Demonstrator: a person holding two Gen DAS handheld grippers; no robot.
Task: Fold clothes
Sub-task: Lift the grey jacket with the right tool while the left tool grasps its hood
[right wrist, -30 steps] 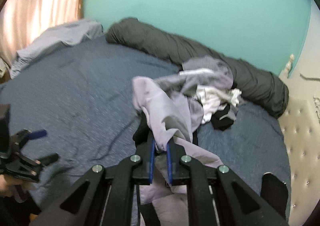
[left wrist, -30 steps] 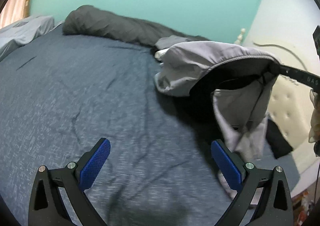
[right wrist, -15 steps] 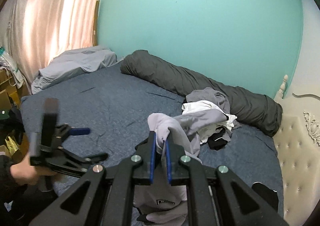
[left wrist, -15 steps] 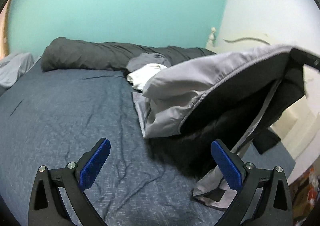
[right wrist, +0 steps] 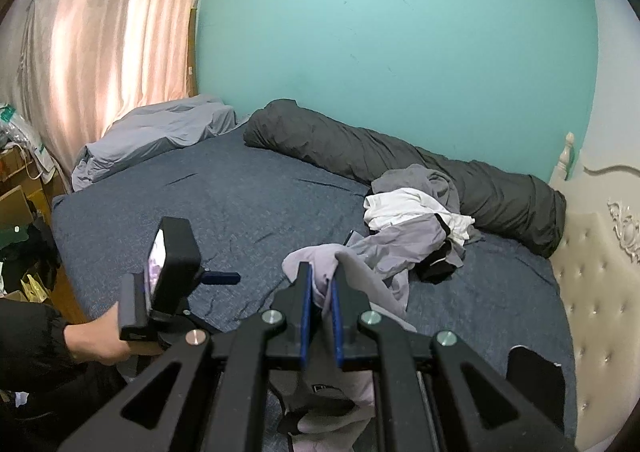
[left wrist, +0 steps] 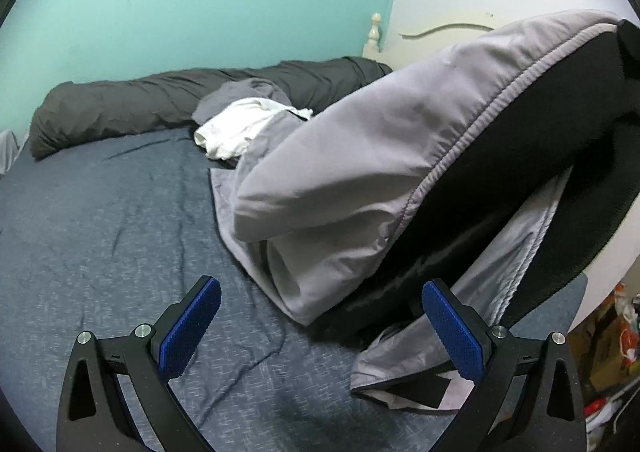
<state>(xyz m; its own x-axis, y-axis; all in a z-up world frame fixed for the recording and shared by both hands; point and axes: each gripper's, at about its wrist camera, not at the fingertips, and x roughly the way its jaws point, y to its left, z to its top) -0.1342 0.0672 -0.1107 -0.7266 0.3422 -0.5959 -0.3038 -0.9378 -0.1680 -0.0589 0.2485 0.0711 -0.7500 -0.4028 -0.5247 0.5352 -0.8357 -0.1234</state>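
Ahead of my left gripper [left wrist: 320,326], jaws wide and empty, the grey garment [left wrist: 360,172] with black lining hangs over the blue bed [left wrist: 100,244], hiding the headboard. Only my right gripper [right wrist: 320,292], clamped on its bunched edge, sees the curtain [right wrist: 100,32] and clothes pile [right wrist: 416,208].

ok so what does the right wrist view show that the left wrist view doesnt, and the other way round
Only the right wrist view shows the pink curtain, the light blue bedding beneath it, the person's hand carrying the left gripper, and the right gripper shut on the grey garment.

Only the left wrist view shows the left gripper with its jaws wide open and empty, the garment's black lining, and clutter beside the bed.

Both show the blue bed sheet, the rolled dark grey duvet, the clothes pile and the teal wall.
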